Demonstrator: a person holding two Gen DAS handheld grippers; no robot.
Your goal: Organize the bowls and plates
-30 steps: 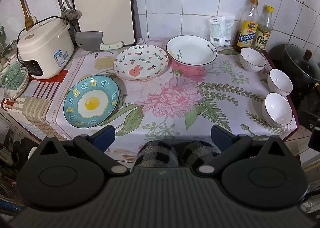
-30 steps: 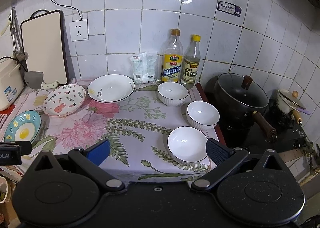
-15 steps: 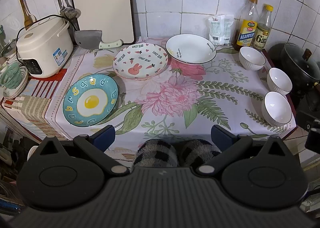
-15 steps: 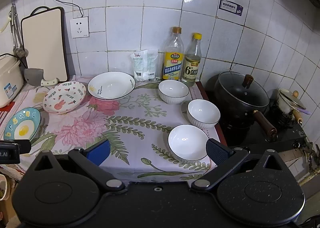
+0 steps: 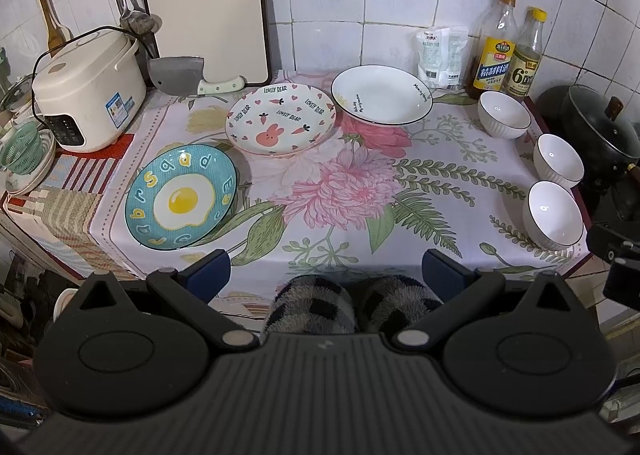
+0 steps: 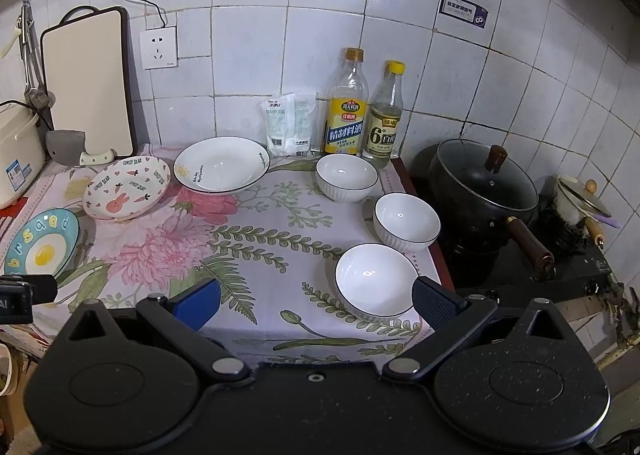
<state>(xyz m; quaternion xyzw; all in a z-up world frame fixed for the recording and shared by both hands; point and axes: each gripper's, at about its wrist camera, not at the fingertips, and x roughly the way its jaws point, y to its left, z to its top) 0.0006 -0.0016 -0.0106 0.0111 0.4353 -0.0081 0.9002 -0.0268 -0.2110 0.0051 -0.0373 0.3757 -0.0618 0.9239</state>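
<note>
- Table, floral cloth: carries three plates on the left half and three bowls along the right edge, all apart from each other, nothing stacked yet.
- White plate at 12 o'clock near the wall; rabbit plate just beside it toward 11; egg plate at 9 o'clock near the front-left edge.
- Plates look glazed ceramic: stiff, slick, breakable, moderate weight. Best hold is judged to be a pinch on the raised rim, since the flat centre offers nothing to grip.
- Three white bowls: far bowl at 1 o'clock, middle bowl at 2, near bowl closest to the right gripper.
- Bowls seem light, ribbed outside, smooth inside; take by the rim wall and nest gently to avoid chipping.
- Left gripper: fingers spread wide, empty, hanging off the table's front edge.
- Right gripper: fingers wide, empty, near bowl partly between them but untouched.
</note>
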